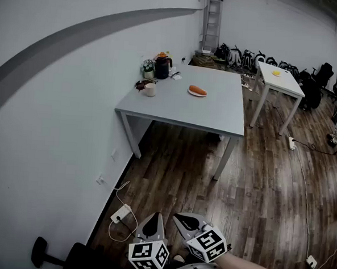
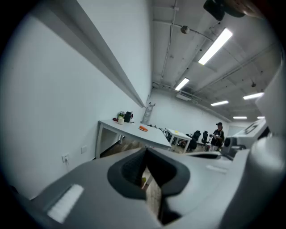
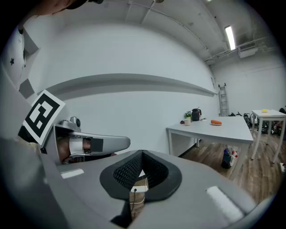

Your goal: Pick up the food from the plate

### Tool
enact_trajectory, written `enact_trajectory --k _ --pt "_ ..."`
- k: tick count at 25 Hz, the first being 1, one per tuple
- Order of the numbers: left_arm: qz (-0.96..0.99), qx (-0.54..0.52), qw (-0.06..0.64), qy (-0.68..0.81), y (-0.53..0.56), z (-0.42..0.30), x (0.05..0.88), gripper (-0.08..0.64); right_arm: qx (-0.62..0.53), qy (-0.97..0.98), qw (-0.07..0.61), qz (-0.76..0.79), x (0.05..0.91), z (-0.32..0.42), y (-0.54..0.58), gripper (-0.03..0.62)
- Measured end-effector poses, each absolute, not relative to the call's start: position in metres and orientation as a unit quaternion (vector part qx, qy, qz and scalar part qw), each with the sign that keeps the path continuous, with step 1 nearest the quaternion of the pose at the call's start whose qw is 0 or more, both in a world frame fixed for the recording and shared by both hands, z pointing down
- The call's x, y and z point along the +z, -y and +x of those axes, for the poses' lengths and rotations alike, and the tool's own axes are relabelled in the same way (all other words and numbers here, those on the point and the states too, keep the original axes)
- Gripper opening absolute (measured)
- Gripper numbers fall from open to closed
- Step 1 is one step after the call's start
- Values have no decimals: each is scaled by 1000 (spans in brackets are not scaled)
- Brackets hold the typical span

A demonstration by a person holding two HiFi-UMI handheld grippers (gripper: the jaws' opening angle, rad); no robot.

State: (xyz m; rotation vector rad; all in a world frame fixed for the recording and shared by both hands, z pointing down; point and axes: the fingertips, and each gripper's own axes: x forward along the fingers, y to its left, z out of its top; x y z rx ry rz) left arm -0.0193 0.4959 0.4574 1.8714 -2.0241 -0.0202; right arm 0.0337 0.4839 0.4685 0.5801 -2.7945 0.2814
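An orange, oblong piece of food (image 1: pixel 198 90) lies on a small white plate (image 1: pixel 190 92) near the far middle of the grey table (image 1: pixel 204 113). Both grippers are held low by the person's body, far from the table, over the wooden floor. The left gripper (image 1: pixel 155 215) and the right gripper (image 1: pixel 179 217) point toward the table, each with jaws together and nothing between them. The food (image 2: pixel 143 128) shows small and distant in the left gripper view, past the shut left gripper (image 2: pixel 146 151). In the right gripper view the food (image 3: pixel 216 122) lies beyond the shut right gripper (image 3: pixel 142 154).
A black kettle (image 1: pixel 162 68), a white cup (image 1: pixel 151 89) and a small plant stand at the table's far left corner. A second white table (image 1: pixel 283 81) with a yellow item, office chairs and a ladder (image 1: pixel 212 20) are behind. A power strip (image 1: pixel 121 214) and cables lie on the floor.
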Motion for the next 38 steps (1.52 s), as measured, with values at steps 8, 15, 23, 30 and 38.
enact_trajectory --k 8,15,23,30,38 --pt "679 0 196 708 -466 -28 458 8 108 956 133 238 465 32 -448 -2" --pt "697 7 196 689 -401 -29 459 8 110 951 114 267 462 32 -385 -2" --pt "711 2 182 679 -270 -34 447 8 102 951 109 270 455 20 -256 -2" --pt "720 -6 175 672 -150 -29 430 8 87 953 116 266 442 21 -145 -2" --pt "721 -10 185 668 -53 -24 437 8 96 948 115 281 447 34 -49 -2"
